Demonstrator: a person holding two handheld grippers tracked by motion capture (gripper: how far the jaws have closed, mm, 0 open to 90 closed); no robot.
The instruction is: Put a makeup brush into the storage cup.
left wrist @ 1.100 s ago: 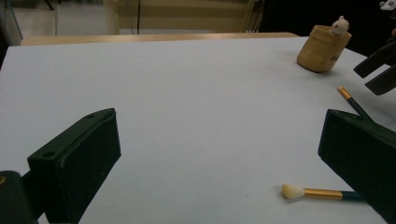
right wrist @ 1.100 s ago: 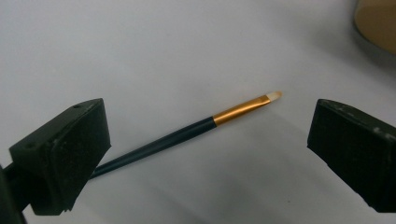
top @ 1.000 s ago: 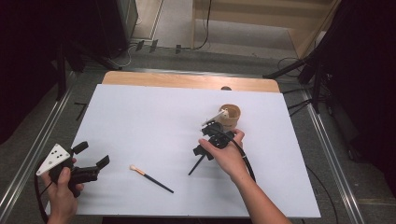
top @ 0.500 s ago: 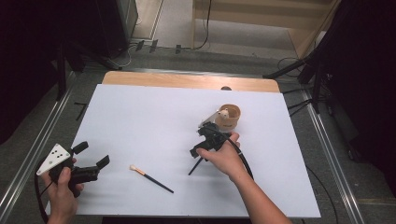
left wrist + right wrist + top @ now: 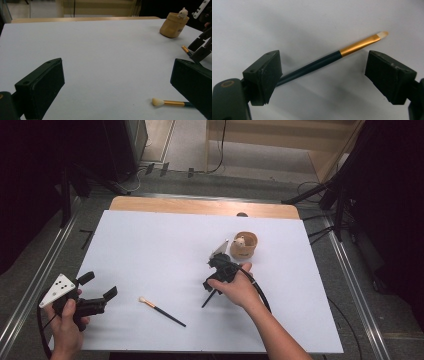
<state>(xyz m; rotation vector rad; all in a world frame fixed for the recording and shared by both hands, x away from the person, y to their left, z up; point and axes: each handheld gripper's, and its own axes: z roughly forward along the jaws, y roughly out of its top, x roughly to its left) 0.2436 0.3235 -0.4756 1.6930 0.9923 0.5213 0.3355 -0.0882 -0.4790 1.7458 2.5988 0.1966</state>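
Just in front of the rounded wooden cup (image 5: 244, 246), the right gripper (image 5: 322, 75) straddles a slim brush (image 5: 332, 57) with a black handle and gold ferrule, lying flat on the smooth white sheet (image 5: 165, 255). Its blocky black jaws have just been closing, not yet touching. The left gripper (image 5: 117, 82), well away from the cup, gapes wide.

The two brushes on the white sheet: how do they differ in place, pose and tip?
The brush near the left gripper lies free on the sheet, while the brush under the right gripper lies between open jaws that have just been closing. The first has a rounder, fluffy tip; the second a flat, narrow one. The first is nearer the table's front edge. Both have dark handles with gold ferrules.
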